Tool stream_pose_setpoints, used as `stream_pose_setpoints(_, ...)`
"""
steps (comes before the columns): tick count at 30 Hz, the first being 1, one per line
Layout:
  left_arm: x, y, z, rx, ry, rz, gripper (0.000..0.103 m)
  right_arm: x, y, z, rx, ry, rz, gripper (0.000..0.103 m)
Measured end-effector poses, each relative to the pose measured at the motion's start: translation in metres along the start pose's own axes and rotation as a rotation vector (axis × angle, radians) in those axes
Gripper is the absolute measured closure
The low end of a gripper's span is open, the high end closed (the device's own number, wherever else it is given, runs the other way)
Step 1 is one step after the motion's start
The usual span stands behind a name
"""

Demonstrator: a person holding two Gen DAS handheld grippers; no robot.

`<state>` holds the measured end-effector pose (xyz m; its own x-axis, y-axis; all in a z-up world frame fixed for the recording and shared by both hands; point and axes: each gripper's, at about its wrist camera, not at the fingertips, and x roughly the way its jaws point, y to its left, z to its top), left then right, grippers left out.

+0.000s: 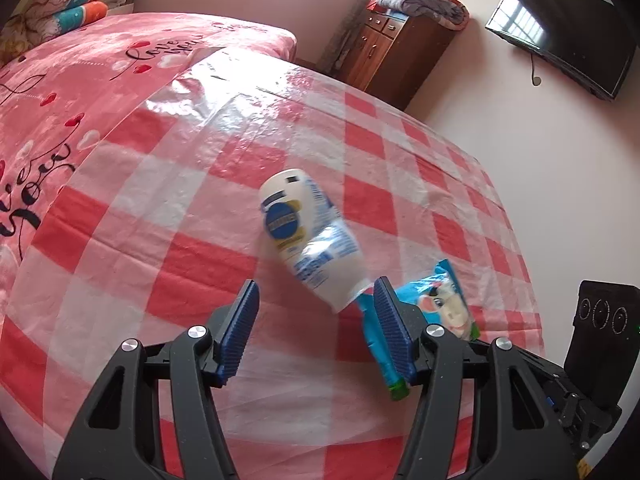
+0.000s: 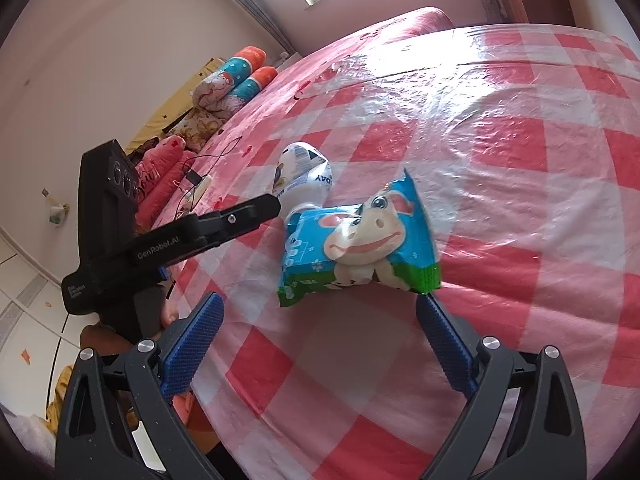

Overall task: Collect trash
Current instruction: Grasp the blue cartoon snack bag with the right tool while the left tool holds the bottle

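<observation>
A crushed white plastic bottle (image 1: 312,236) with a blue label lies on the red-and-white checked plastic sheet (image 1: 168,216) spread over the bed. Its lower end reaches just between the tips of my left gripper (image 1: 316,320), which is open with neither pad touching it. Right of the bottle lies a blue snack packet (image 1: 444,304) with a cartoon cow, partly behind the right finger. In the right wrist view the same packet (image 2: 360,244) sits just ahead of my open right gripper (image 2: 318,340), with the bottle (image 2: 300,176) behind it and a left gripper finger (image 2: 248,214) beside the bottle.
Pink bedding (image 1: 80,80) continues past the sheet, with rolled quilts (image 2: 236,84) at the head. A charger and cable (image 2: 196,180) lie on the bed. A wooden cabinet (image 1: 392,48) and a wall TV (image 1: 560,32) stand beyond. The bed edge (image 2: 208,280) drops off at left.
</observation>
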<state>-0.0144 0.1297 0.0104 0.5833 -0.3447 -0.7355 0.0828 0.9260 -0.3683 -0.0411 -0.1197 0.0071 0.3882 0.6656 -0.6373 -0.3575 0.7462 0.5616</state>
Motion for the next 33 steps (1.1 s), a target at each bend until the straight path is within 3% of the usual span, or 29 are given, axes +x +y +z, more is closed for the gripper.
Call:
stream_pose_setpoints(4,0.000,0.004,0.005,0.004,-0.008,0.011,0.042,0.008,-0.002,0.004,0.041,-0.002,0.020,0.007)
stream_pose_setpoints(8,0.004,0.002,0.016,0.019,-0.009,0.022,0.033,0.012,-0.006,0.012,0.086,-0.003,0.032,0.007)
stream_pose_setpoints(17,0.029,0.002,0.037,0.027,0.018,0.066,0.033,0.036,0.000,0.042,-0.071,-0.010,-0.116,0.007)
stream_pose_setpoints(22,0.044,-0.004,0.042,0.042,0.037,0.091,0.032,0.050,0.007,0.045,-0.194,-0.002,-0.252,0.007)
stream_pose_setpoints(28,0.056,-0.018,0.045,0.095,0.023,0.166,0.024,0.061,0.005,0.052,-0.239,0.007,-0.359,0.008)
stream_pose_setpoints(33,0.062,-0.027,0.042,0.175,0.015,0.250,0.023,0.063,0.007,0.053,-0.261,0.014,-0.390,0.010)
